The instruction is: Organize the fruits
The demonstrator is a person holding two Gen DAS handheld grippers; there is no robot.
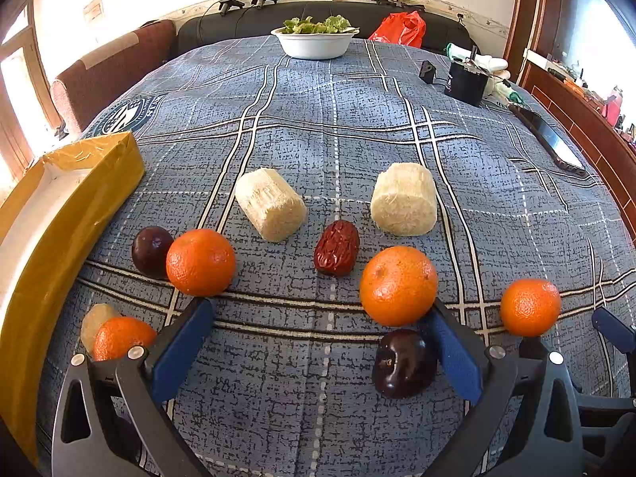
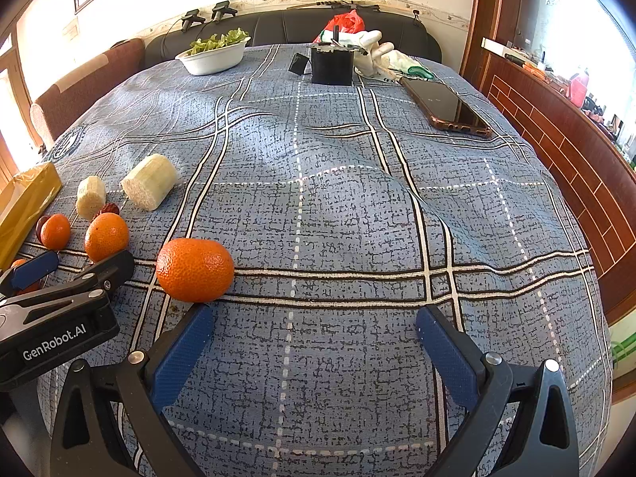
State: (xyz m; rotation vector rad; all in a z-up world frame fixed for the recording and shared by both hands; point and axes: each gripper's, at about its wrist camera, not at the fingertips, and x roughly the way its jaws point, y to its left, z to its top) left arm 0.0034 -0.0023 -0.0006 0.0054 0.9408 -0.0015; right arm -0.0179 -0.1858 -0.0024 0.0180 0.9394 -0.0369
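In the left wrist view my left gripper is open and empty above the blue cloth. Ahead lie several oranges, one at the left fingertip, one at the right fingertip and one further right. A dark plum lies between the fingers near the right one, another sits at the left. A red date and two pale sugarcane pieces lie beyond. My right gripper is open and empty, with an orange just past its left fingertip.
A yellow box stands at the left edge. A white bowl of greens sits at the far side, with a black container, a phone, gloves and a red bag. The left gripper shows in the right wrist view.
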